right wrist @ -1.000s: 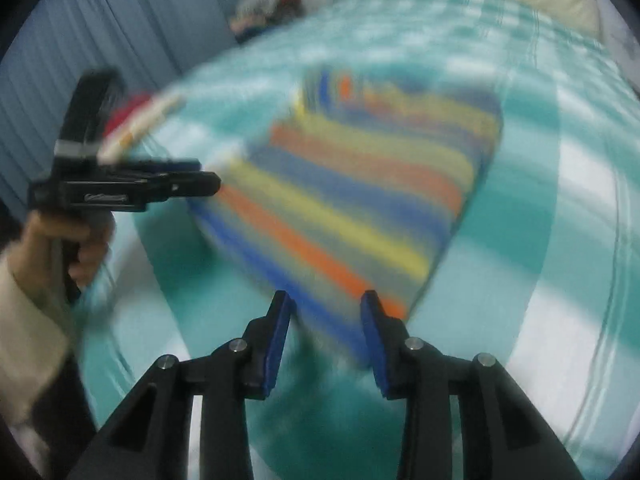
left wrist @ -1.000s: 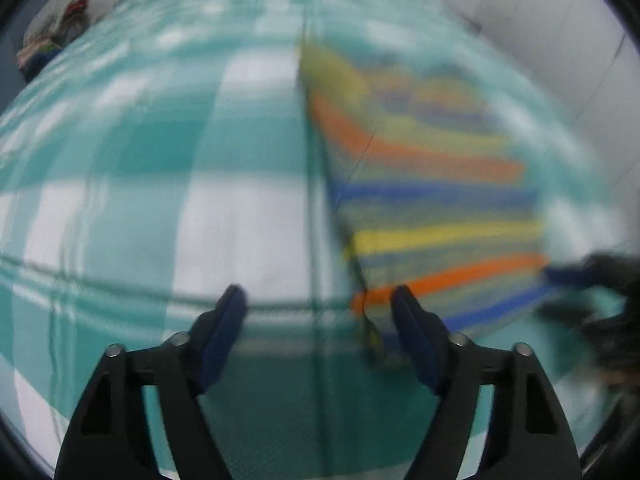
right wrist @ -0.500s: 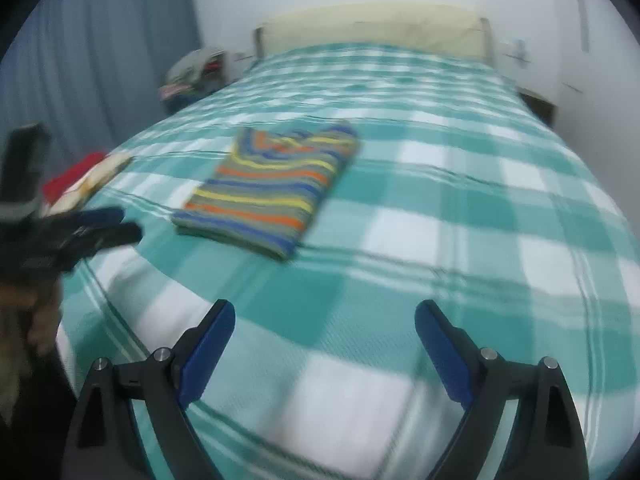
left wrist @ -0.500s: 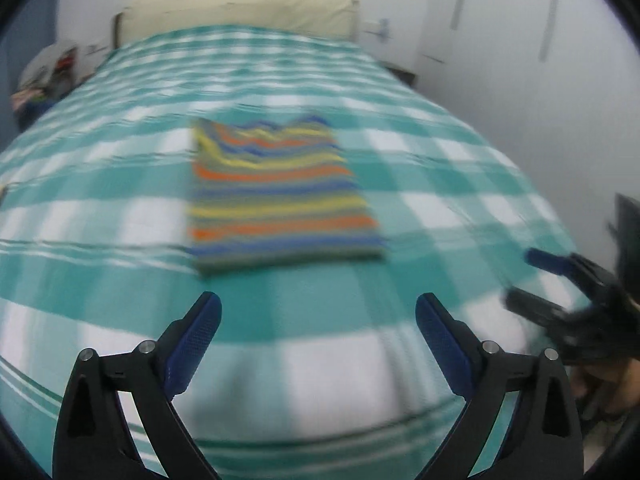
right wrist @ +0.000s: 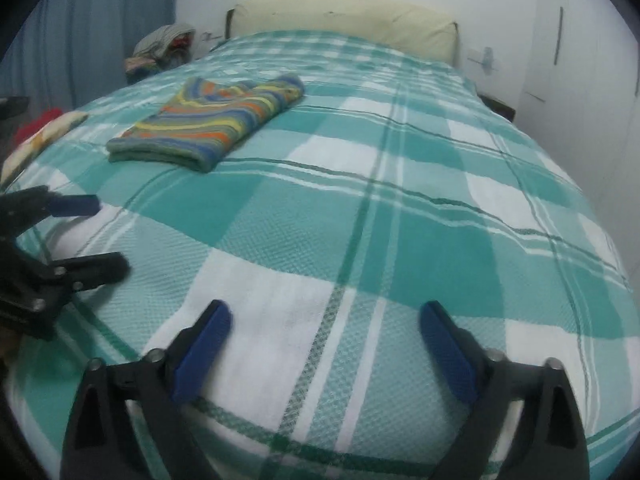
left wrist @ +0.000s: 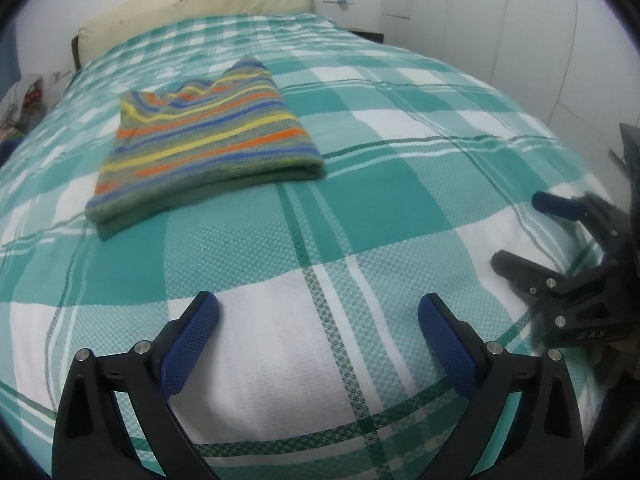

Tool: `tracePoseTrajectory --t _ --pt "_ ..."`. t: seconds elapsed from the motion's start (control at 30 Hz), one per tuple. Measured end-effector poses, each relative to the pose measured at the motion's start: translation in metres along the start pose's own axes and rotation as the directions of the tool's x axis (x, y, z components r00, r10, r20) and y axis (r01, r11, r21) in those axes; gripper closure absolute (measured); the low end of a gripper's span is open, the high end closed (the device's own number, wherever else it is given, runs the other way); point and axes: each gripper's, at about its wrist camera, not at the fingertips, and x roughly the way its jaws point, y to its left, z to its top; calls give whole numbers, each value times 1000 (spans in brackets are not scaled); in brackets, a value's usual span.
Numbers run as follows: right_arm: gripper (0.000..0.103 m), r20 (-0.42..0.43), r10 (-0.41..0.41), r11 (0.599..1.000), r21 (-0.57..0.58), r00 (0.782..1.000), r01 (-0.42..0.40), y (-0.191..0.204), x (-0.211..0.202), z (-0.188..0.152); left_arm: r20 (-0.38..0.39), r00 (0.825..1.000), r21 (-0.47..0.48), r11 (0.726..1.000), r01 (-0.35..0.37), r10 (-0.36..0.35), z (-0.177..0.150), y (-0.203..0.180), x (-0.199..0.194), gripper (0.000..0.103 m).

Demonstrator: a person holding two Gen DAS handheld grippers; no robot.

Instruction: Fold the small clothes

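Left wrist view shows the folded knit garment with orange, yellow, blue and green stripes (left wrist: 208, 148) lying flat on the teal-and-white checked bedspread (left wrist: 360, 208), far of both tools and left of the bed's middle line. We read the fold as complete: the layers sit stacked with a rounded folded edge along the near side, and nothing touches the cloth.

Our left gripper (left wrist: 318, 320) hovers over a white square of the bedspread near the foot of the bed. Its blue pads (left wrist: 188, 344) stand at full spread, the jaws still opening, with only bedding between them. Our right gripper (right wrist: 326, 328) is in the same condition: jaws opening to full width, nothing between them. Each tool appears at the edge of the other's view, well apart from the garment. We judge both are held low and clear so that the finished piece stays undisturbed.

Orientation of the garment: its long axis runs from the foot of the bed toward the cream padded headboard (left wrist: 192, 4), slightly skewed to the right at the far end. The neckline end points far; the folded hem faces near. Stripes run across this axis.

A heap of mixed clothes (right wrist: 164, 52) sits beyond the far left corner of the bed.
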Motion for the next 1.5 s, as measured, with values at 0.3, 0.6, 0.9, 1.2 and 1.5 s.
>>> tracePoseTrajectory --t 0.3,0.6,0.9,1.2,1.5 --pt "0 -25 3 1000 19 1000 -3 -1 9 -2 -25 1000 5 1000 -12 12 -4 -4 5 1" --pt "0 -24 3 1000 19 1000 -2 0 8 -2 -28 1000 6 1000 -12 12 -5 -4 4 0" --pt "0 -23 2 1000 19 1000 -2 0 9 -3 -28 1000 6 1000 -12 12 -4 -4 4 0" --pt "0 -23 4 1000 20 1000 -4 0 9 -3 -26 999 13 1000 -20 21 -6 -6 5 0" --pt "0 -29 2 1000 19 1000 -2 1 9 -3 -34 999 25 999 -36 37 -6 -8 5 0"
